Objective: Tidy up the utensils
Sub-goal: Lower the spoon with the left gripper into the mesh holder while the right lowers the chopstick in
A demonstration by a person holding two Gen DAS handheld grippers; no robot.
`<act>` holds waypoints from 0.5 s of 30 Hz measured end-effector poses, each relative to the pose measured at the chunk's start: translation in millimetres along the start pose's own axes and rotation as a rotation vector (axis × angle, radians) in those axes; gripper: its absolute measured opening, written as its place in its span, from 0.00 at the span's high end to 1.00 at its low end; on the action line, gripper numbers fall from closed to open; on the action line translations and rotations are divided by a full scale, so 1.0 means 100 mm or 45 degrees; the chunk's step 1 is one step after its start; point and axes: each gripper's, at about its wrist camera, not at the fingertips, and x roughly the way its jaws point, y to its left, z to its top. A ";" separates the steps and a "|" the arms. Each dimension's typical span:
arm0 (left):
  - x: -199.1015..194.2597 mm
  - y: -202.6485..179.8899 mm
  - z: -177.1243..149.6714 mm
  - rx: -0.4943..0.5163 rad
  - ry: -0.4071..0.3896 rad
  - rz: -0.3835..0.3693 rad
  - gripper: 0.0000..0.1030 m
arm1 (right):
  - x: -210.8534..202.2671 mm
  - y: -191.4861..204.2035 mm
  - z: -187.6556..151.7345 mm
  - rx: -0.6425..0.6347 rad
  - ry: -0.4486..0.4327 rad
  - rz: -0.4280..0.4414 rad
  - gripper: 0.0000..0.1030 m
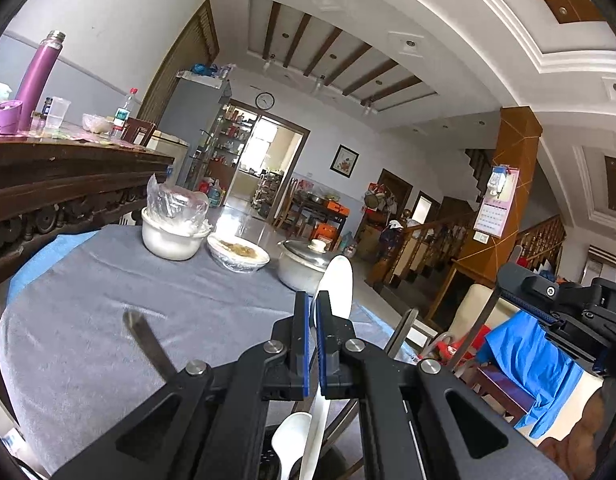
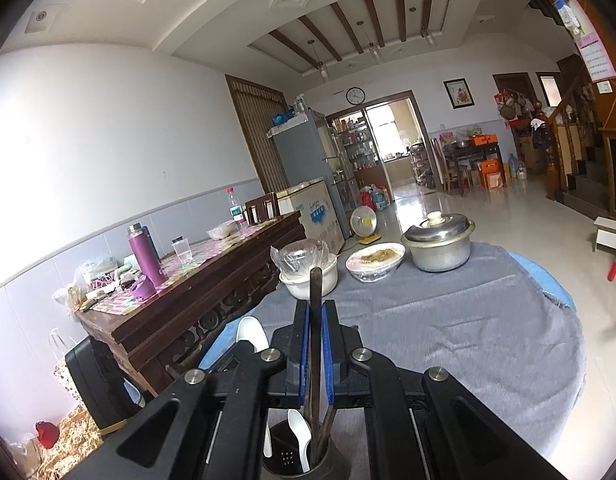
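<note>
On the left, our left gripper (image 1: 313, 304) has its blue pads clamped on a white spoon (image 1: 335, 288), whose bowl sticks up past the fingertips toward 12 o'clock while its handle runs down between the fingers. Directly below, at 6 o'clock in the left wrist view, we see a second white spoon (image 1: 291, 438) standing in a dark utensil holder (image 2: 286, 458). The held spoon's handle reaches down toward that holder; we cannot tell whether it touches it.

Ahead, on the worktop (image 1: 108, 312) with its grey cloth, we see a white bowl covered in plastic wrap (image 1: 173, 232) at 11 o'clock, just right of it a shallow dish of food (image 1: 238, 254), then a metal pot with a lid (image 1: 304, 262).

On the right, our right gripper (image 2: 316, 306) is pinched narrow on a dark flat-handled utensil (image 2: 315, 320) held upright, its lower end going down into the holder at 6 o'clock, beside more dark handles and the white spoon there. The left gripper's spoon shows at 9 o'clock of the right gripper.
</note>
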 end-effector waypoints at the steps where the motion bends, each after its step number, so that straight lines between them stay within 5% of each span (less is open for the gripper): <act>1: 0.01 0.00 -0.02 0.002 0.000 0.002 0.97 | 0.01 0.00 -0.01 -0.001 0.007 -0.002 0.93; 15: -0.04 0.00 -0.17 0.045 -0.035 0.008 0.97 | 0.12 -0.02 -0.06 -0.002 0.072 -0.003 0.93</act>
